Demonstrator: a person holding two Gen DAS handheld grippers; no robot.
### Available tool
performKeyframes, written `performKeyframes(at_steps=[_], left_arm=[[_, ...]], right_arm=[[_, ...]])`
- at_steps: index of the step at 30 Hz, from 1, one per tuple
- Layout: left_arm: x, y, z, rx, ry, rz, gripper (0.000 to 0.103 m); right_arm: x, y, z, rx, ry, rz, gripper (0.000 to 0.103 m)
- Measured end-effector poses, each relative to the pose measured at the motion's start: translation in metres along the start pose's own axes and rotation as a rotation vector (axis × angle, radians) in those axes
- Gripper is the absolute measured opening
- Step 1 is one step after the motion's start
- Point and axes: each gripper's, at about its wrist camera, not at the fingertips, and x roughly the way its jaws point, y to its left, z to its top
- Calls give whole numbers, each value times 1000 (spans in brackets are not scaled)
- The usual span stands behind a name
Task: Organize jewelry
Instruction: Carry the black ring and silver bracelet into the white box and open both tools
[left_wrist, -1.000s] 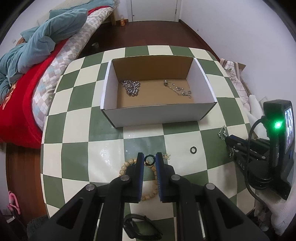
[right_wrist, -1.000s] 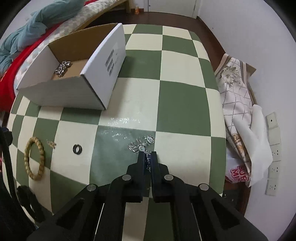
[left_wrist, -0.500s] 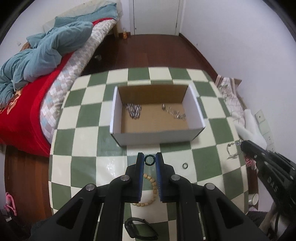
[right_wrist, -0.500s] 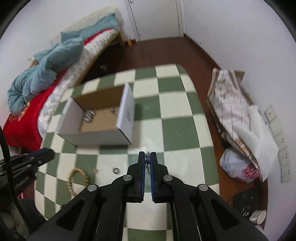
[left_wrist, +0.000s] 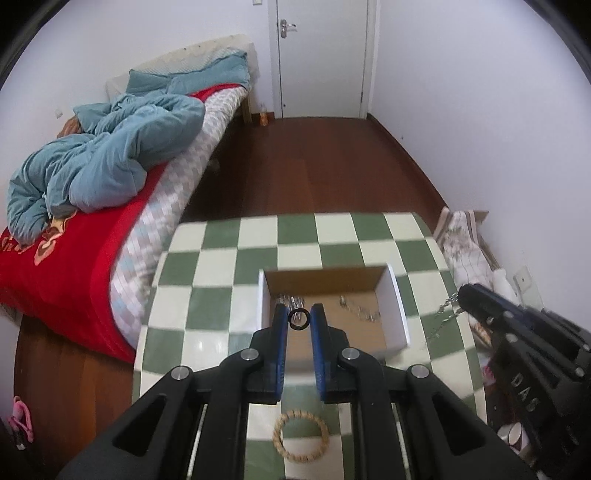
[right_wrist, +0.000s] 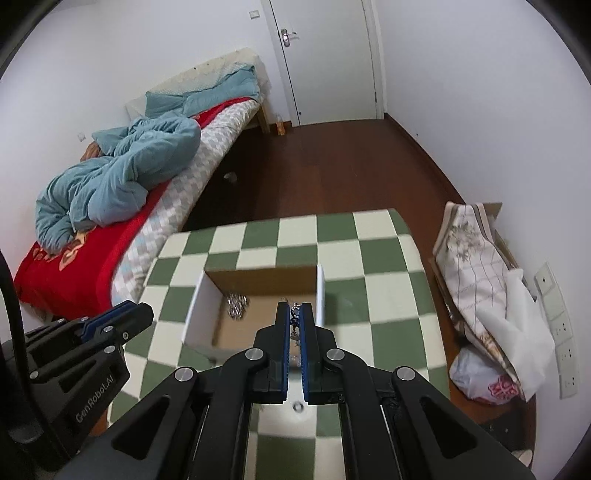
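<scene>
Green-and-cream checkered tabletop (left_wrist: 221, 266) fills mid-frame. A small black ring (left_wrist: 298, 319) is pinched by the left gripper (left_wrist: 298, 321), a silver chain (left_wrist: 445, 314) by the right gripper (right_wrist: 294, 314); both should be released low inside the white cardboard box (left_wrist: 399, 314), lower centre.

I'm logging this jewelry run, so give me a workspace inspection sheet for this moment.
Surface: green-and-cream checkered table.
Job's things: open cardboard box holding silver chains; beaded bracelet and small ring lie on the table.
Clutter: nothing seen.
Grippers: left gripper shut on black ring; right gripper shut on silver chain.
Cables: black cable at the left edge of the right view.
Surroundings: bed, door, bags.
</scene>
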Motion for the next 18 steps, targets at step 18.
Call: performKeyframes(at_steps=[18], left_arm=[[79,22,37,-40,35,-9,10]], right_arm=[[118,6,30,-28,118,-50,5]])
